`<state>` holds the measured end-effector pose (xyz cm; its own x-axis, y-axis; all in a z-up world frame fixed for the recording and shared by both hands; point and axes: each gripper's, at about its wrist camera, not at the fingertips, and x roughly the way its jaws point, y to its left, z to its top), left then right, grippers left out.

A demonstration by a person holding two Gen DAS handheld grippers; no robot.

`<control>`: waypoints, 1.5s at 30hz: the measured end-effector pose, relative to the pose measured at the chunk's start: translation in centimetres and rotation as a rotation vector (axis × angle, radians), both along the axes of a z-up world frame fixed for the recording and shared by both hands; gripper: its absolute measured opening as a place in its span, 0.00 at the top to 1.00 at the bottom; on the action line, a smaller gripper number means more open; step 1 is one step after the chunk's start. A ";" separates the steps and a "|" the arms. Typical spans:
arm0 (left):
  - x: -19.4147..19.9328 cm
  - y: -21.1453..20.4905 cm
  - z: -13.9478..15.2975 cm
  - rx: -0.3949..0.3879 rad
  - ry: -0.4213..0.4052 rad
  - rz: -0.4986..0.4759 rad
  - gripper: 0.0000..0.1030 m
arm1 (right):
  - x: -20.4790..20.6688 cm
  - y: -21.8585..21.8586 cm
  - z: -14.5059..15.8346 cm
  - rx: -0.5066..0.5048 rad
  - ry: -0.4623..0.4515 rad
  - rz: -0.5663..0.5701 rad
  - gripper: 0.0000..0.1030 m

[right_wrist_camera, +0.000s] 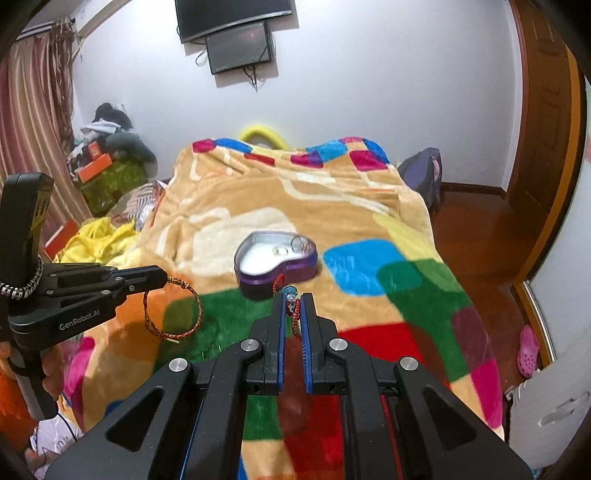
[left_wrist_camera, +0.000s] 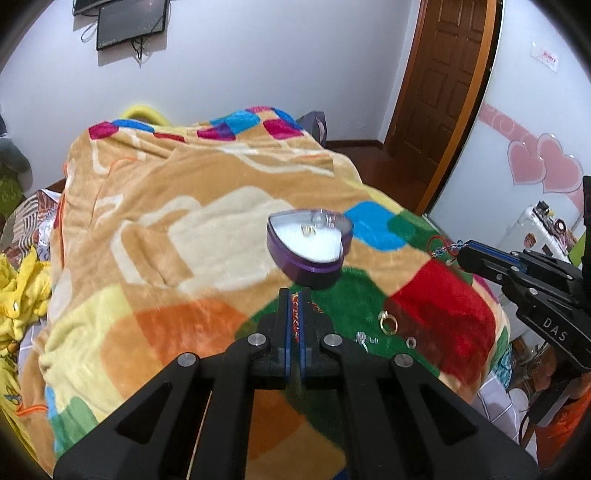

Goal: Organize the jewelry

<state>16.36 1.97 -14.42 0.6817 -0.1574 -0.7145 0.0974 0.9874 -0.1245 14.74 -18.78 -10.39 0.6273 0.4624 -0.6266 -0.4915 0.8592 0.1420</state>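
Note:
A purple heart-shaped tin (left_wrist_camera: 308,245) with a white lining lies open on the blanket; it also shows in the right wrist view (right_wrist_camera: 276,262). It holds a ring (right_wrist_camera: 280,251) and a clear bead. My left gripper (left_wrist_camera: 294,295) is shut on a red-gold braided bracelet (right_wrist_camera: 173,310), held above the blanket to the left of the tin. My right gripper (right_wrist_camera: 291,297) is shut on a red cord bracelet with a blue bead (right_wrist_camera: 288,291), just in front of the tin. A gold ring (left_wrist_camera: 388,322) and small clear pieces (left_wrist_camera: 364,338) lie on the green patch.
A multicoloured fleece blanket (right_wrist_camera: 295,206) covers the bed. Yellow cloth (right_wrist_camera: 92,236) and boxes lie at the left. A wooden door (left_wrist_camera: 439,74) and floor are to the right. Screens (right_wrist_camera: 236,29) hang on the far wall.

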 end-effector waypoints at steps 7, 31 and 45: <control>1.5 0.5 1.6 -0.003 -0.049 0.002 0.99 | 1.4 0.7 0.6 0.022 -0.025 0.012 0.93; 9.6 0.3 -0.5 -0.015 -0.038 -0.008 0.99 | 7.4 4.2 -1.5 0.055 0.015 0.073 0.93; 12.9 1.3 -3.8 -0.095 0.074 -0.019 0.99 | 9.3 6.2 -3.6 0.026 0.072 0.146 0.93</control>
<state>29.30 3.24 -18.26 0.6241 -0.2395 -0.7437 0.1036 0.9688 -0.2250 24.07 -12.54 -14.02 0.5064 0.5618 -0.6541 -0.5984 0.7752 0.2025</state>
